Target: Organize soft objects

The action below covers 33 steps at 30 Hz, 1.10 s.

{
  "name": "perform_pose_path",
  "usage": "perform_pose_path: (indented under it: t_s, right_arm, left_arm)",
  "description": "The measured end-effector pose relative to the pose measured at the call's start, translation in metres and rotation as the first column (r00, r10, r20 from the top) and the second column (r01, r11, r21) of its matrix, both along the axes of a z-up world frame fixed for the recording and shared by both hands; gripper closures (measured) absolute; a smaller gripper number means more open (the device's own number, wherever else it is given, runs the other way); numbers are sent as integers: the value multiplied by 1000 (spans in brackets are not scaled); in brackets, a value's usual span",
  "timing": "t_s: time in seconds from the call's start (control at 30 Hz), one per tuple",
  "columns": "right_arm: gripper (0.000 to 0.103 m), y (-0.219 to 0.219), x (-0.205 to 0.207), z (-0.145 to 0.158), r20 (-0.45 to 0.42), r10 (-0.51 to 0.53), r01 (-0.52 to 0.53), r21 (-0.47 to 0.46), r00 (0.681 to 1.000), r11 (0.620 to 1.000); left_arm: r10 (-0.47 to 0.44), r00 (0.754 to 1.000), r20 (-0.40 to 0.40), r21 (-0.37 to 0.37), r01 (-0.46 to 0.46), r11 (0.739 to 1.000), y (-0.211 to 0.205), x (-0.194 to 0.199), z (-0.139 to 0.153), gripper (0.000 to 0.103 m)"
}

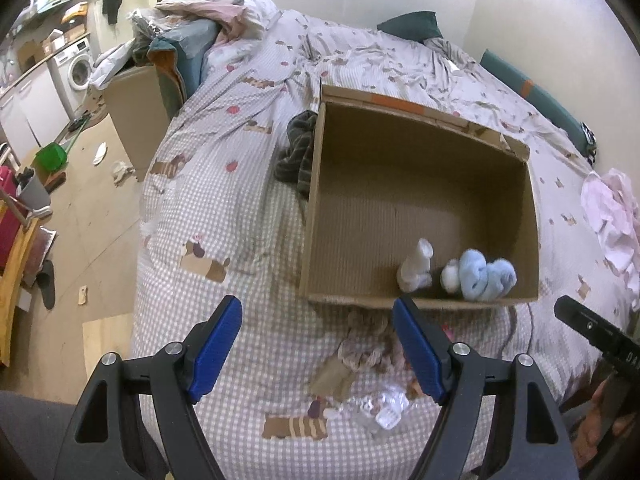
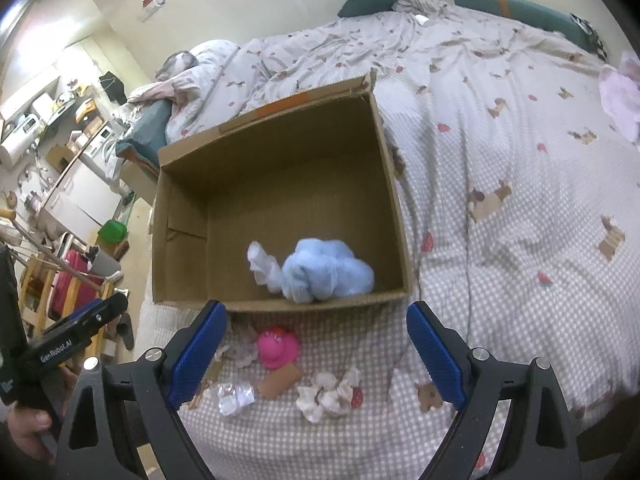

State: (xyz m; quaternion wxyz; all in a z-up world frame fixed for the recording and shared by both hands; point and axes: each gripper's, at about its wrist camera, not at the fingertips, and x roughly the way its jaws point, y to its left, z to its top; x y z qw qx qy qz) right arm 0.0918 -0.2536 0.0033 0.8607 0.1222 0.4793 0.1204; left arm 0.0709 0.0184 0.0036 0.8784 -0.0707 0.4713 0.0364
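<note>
An open cardboard box [image 1: 400, 184] [image 2: 280, 184] stands on the bed. Inside, at its near wall, lie a fluffy light blue cloth [image 1: 486, 274] [image 2: 326, 270] and a small white sock [image 1: 416, 270] [image 2: 264, 266]. In front of the box on the checked cover lie a pink plush toy [image 2: 277, 346], a beige frilly cloth [image 1: 364, 346] [image 2: 244, 346], a crumpled white floral cloth [image 2: 330, 394] and a clear crinkled piece [image 1: 380, 408] [image 2: 236, 396]. My left gripper [image 1: 318, 340] is open and empty above the frilly cloth. My right gripper [image 2: 316, 348] is open and empty above the pink toy.
A dark striped garment [image 1: 298, 152] lies against the box's left side. A pale pink garment [image 1: 612, 220] [image 2: 622, 92] lies at the bed's right. Pillows and piled bedding [image 1: 208, 24] sit at the head. The bed's left edge drops to a cluttered floor [image 1: 80, 200].
</note>
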Motion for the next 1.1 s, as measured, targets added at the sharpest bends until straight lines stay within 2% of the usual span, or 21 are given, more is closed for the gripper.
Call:
perform_pose_path:
  t_s: [0.23,0.43,0.5,0.73,0.87,0.93,0.97,1.07,1.1]
  right_arm:
    - [6,-11,-8,-21,-117,-11,18,56,993,998]
    - [6,-11,-11,-53,-259,-6,35,109,966,993]
    - [11,-8,-9,-58,-279,5,29,118,960,993]
    - [15,14,-6,-81,-360,43,-21,66,932,998]
    - [15,37,0,-97,-389,67,-87,-33,919,996]
    - [22,49,3,-105,-402,85,-127,-79,912,989]
    - [30,55,4,-110,-414,98,-151,-97,905,984]
    - [67,66,3,-124,-466,134,-196,-87,875,977]
    - [67,66,3,-125,-468,133,-197,-89,874,976]
  left_arm:
    - [10,998,-57,-9,-10,1000,2,-16,-17,27]
    - [55,991,-121,-5,-56,998,12,-19,-35,27]
    - [81,987,-137,-25,-85,996,19,-17,-38,27]
    - [131,980,-148,-61,-141,988,31,-13,-40,27]
    - [122,980,-158,-65,-134,989,29,-12,-42,27]
    - [121,979,-165,-70,-134,988,30,-11,-43,27]
    - [123,978,-167,-70,-136,988,31,-11,-44,27]
    - [137,975,-177,-72,-152,986,35,-11,-46,27]
    - [141,973,-183,-77,-158,984,37,-11,-47,27]
